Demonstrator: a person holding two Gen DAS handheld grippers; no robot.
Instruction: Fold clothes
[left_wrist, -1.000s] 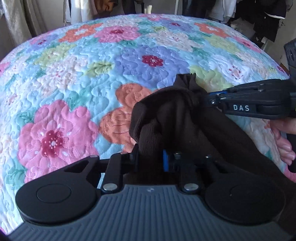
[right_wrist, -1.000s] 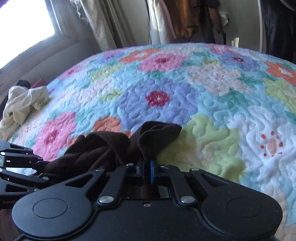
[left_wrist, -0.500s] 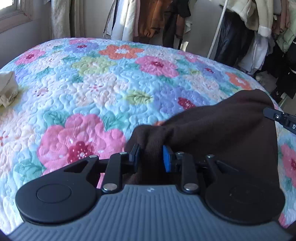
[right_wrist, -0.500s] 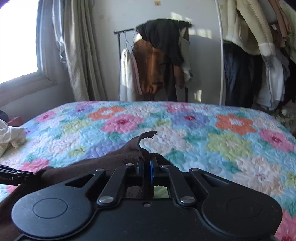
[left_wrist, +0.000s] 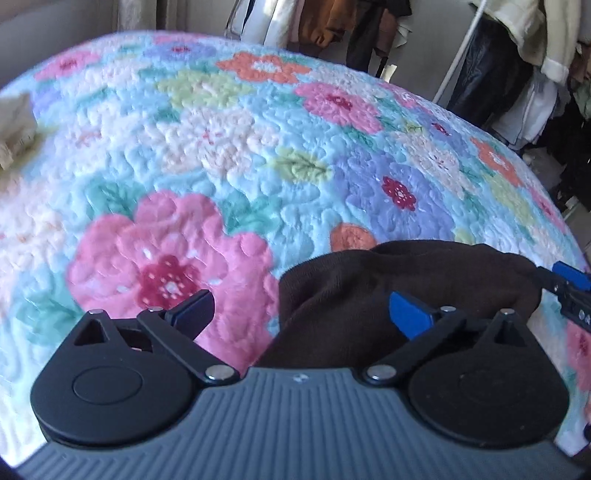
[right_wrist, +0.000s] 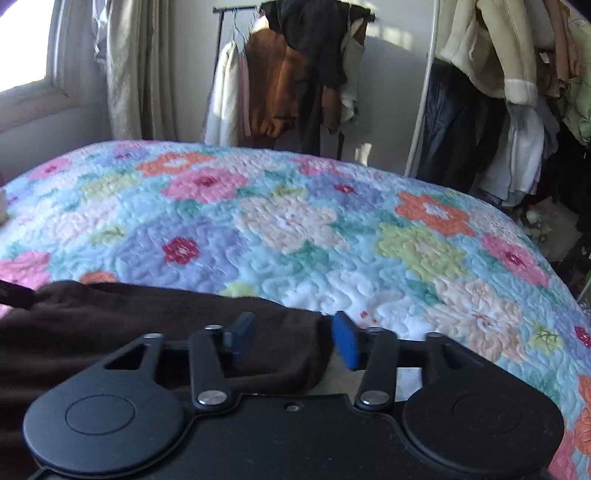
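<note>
Over floral quilt (right_wrist: 332, 236) — L tool (left_wrist: 301, 306) & R tool (right_wrist: 291, 338) both spread wide, brown garment (left_wrist: 388, 288) loose between fingers

One brown garment (left_wrist: 388, 280), one floral quilt (left_wrist: 258, 147), one cream cloth (left_wrist: 14, 129), two grippers: left gripper (left_wrist: 301, 308), right gripper (right_wrist: 293, 338).

My bed's floral quilt (left_wrist: 229, 155) carries the dark brown garment (left_wrist: 369, 291) at the near edge, w/ a cream cloth bundle (left_wrist: 14, 125) lying far left, well apart.

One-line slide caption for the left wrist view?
Left gripper open over the brown garment lying on the floral quilt.
</note>
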